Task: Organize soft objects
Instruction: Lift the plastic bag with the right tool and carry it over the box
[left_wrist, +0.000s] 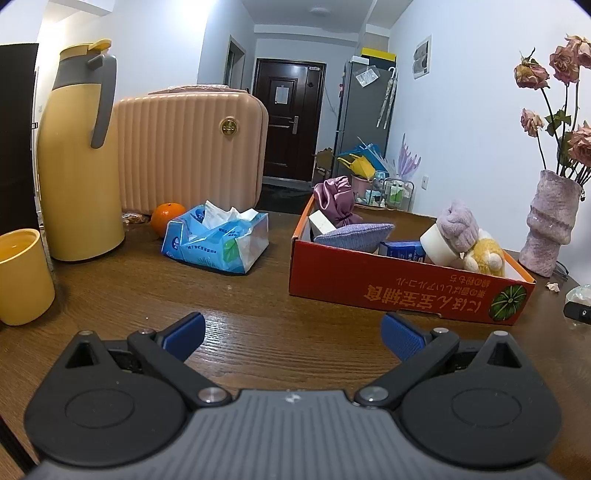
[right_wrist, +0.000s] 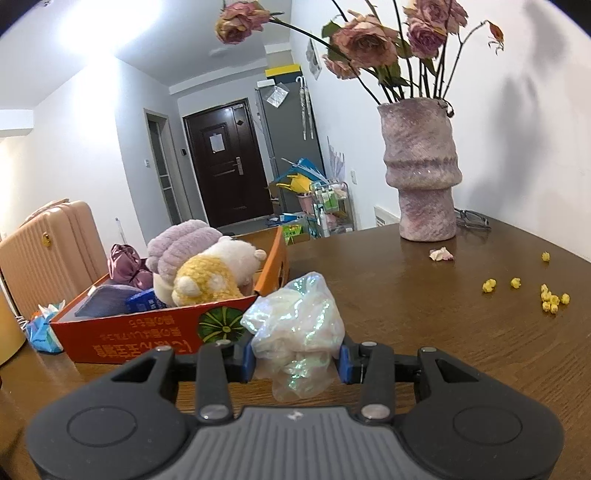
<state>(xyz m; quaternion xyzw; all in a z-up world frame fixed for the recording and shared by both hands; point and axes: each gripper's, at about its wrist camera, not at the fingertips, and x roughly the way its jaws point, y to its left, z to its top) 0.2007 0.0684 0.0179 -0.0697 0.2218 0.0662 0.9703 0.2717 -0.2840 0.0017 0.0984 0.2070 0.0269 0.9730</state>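
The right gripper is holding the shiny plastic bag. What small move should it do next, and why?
Probably lift the right gripper a little and carry the iridescent bag forward-left over the near wall of the orange box. The bag is already pinched between the fingers, the box sits just ahead with the other soft things in it, and the left gripper is open with nothing in it.

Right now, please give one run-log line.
right gripper: shut on iridescent plastic bag | left gripper: open | orange cardboard box: part-filled
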